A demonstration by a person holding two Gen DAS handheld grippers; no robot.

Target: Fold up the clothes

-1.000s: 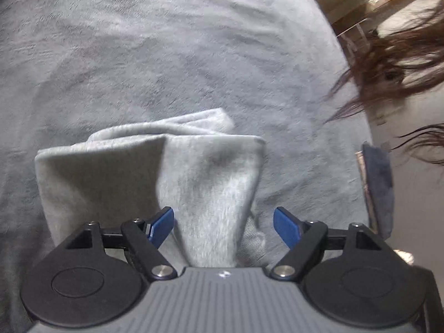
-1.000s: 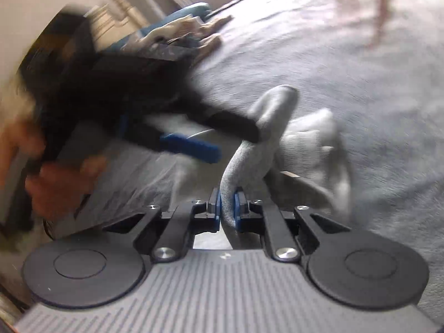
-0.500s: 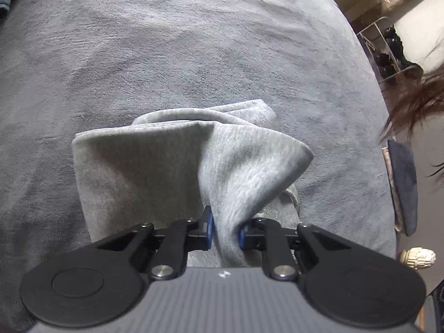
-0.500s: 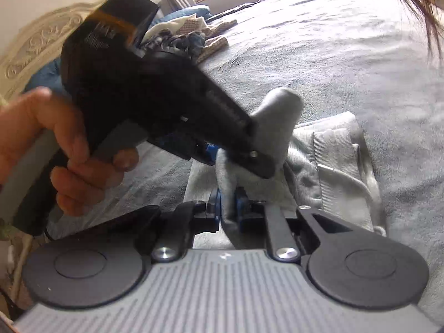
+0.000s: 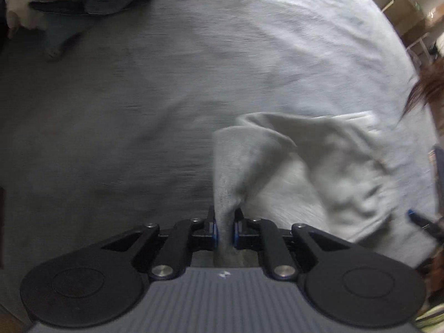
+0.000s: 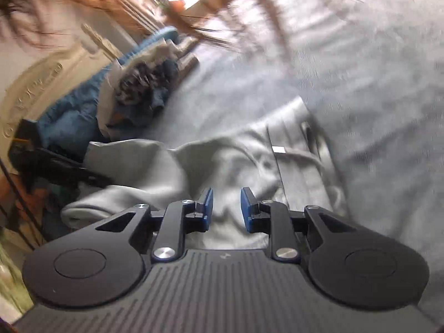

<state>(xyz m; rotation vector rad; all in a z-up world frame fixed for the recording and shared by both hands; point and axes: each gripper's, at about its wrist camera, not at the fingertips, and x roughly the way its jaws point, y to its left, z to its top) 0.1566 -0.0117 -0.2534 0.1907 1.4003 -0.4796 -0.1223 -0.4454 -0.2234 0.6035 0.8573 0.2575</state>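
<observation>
Grey sweatpants (image 5: 327, 166) lie part-folded on the grey bed cover (image 5: 138, 127), waistband and drawstring toward the right wrist view's far side. The left claw (image 5: 224, 229) is clamped on a pinched fold of the fabric, drawing it up and across. The right claw (image 6: 226, 206) is opening over the cloth, its pads apart and nothing pressed between them. The step in hand looks like carrying one folded edge over; next, the left claw would need to lay that edge flat and aligned, then let go
</observation>
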